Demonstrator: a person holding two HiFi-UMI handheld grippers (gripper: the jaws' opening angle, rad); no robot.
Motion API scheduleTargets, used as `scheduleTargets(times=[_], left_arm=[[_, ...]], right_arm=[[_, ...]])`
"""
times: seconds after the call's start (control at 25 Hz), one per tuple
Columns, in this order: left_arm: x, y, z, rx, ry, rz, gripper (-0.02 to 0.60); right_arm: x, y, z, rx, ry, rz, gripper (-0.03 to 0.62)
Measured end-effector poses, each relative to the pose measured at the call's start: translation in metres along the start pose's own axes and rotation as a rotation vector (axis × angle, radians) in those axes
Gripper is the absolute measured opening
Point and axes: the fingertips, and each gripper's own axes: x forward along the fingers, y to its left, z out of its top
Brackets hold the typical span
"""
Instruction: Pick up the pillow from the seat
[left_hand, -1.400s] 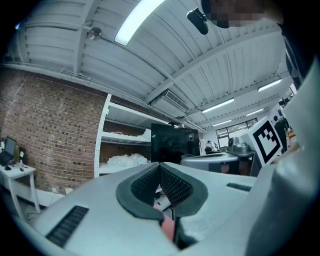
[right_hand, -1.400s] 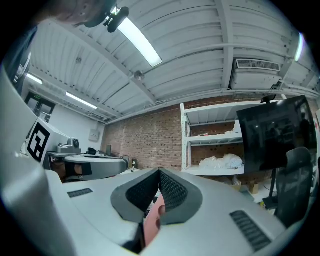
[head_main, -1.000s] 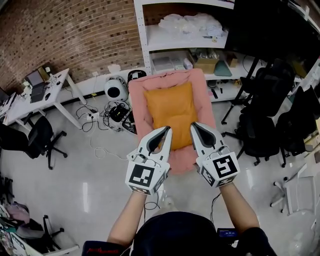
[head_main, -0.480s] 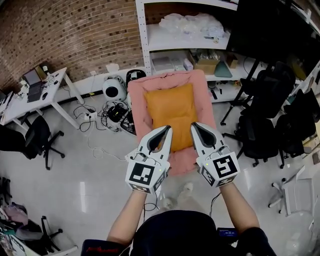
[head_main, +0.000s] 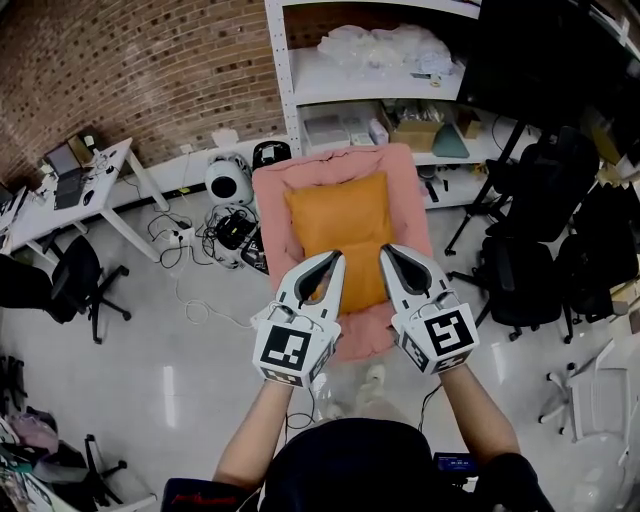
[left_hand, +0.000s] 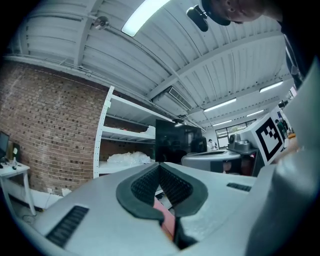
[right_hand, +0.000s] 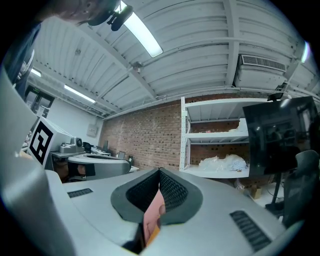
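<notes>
An orange pillow (head_main: 340, 225) lies on a pink padded seat (head_main: 272, 200) in front of the white shelving in the head view. My left gripper (head_main: 337, 258) and right gripper (head_main: 387, 250) are held side by side, pointing level, over the near end of the pillow as the picture shows it. Both are shut with nothing between the jaws. The left gripper view shows the left gripper (left_hand: 159, 165) with its dark pads meeting, and a sliver of the pink seat (left_hand: 167, 220) below. In the right gripper view the right gripper (right_hand: 160, 171) is likewise shut, with a strip of pink and orange (right_hand: 152, 215) beneath.
White shelving (head_main: 370, 80) with bags and boxes stands behind the seat, against a brick wall. Black office chairs (head_main: 520, 270) crowd the right side. Cables (head_main: 215, 235) and a round white device (head_main: 232, 180) lie left of the seat. A white desk (head_main: 80, 185) and a black chair (head_main: 75, 275) stand farther left.
The seat and pillow have drawn slightly nearer and lower in the head view as the person and both grippers advance toward them. Both grippers stay shut.
</notes>
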Motion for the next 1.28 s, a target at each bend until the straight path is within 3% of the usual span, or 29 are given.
scheduleTargets(times=[0.76,1.28], left_arm=[[0.096,0.034,-0.014,-0.008,0.021,0.079,0.003],[0.142,0.027,-0.027,-0.003,0.060,0.127,0.003]], right_arm=[[0.066,-0.086,-0.018,0.020,0.022,0.063,0.017],[0.078,-0.134,-0.036,0.060,0.033,0.107,0.017]])
